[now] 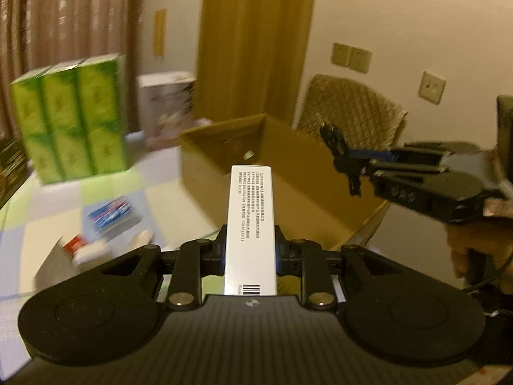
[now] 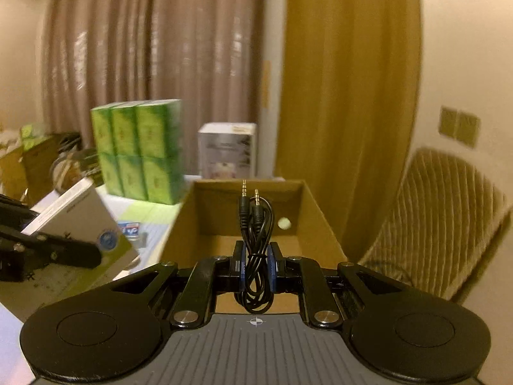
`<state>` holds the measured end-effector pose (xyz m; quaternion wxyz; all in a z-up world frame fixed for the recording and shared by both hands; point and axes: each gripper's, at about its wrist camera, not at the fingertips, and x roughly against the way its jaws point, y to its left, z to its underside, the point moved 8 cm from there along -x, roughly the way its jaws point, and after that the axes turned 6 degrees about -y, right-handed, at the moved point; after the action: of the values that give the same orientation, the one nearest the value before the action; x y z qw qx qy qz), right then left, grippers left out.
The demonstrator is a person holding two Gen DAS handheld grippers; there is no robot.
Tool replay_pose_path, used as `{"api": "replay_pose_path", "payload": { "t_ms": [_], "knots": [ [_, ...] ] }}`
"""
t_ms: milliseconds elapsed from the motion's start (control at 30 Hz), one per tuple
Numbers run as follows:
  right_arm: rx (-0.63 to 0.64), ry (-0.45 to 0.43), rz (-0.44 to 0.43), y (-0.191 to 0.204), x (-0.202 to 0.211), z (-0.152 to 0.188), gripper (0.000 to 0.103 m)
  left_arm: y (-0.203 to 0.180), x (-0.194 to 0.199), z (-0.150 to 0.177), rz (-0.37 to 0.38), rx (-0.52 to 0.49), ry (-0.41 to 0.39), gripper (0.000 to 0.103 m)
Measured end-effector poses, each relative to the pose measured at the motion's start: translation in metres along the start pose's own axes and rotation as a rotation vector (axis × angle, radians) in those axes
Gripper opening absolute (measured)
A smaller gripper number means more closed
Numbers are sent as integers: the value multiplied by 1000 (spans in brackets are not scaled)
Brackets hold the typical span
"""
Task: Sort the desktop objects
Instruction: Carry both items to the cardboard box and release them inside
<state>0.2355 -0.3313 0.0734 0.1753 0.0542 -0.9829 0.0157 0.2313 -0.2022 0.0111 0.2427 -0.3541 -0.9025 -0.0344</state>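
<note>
- Cardboard, brown and open-topped, fills the space just ahead of both sets of jaws: the cardboard box stands on a checked tablecloth.
- Left gripper is clamped on a white carton, a long printed box with a barcode at its near end; the carton runs forward between the jaws and its far end reaches toward the cardboard box's near wall.
- Right gripper pinches a coiled black audio cable; its two gold-tipped plugs stand up beyond the jaws, in line with the box's inside.
- Seen from the left wrist camera, the right gripper reaches in from the right with the cable bundle at its tip, above the box's right rim.
- Left of the left jaws, a stack of green packs stands on the cloth, and smaller packets lie blurred nearer by.
</note>
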Motion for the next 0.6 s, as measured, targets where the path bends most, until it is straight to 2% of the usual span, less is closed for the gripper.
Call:
{"api": "replay_pose_path", "payload": {
  "t_ms": [167,267,600],
  "knots": [
    [-45,22,-6,-17,-8,8,10,-34,-35,-26,44,2,-9,20],
    [-75,31,-8,-29,-10,10,10,-42,-58,-35,41,-6,-7,20],
    [-113,47,-29,-38,-20,12,10,-42,-117,-25,8,16,31,20]
  ]
}}
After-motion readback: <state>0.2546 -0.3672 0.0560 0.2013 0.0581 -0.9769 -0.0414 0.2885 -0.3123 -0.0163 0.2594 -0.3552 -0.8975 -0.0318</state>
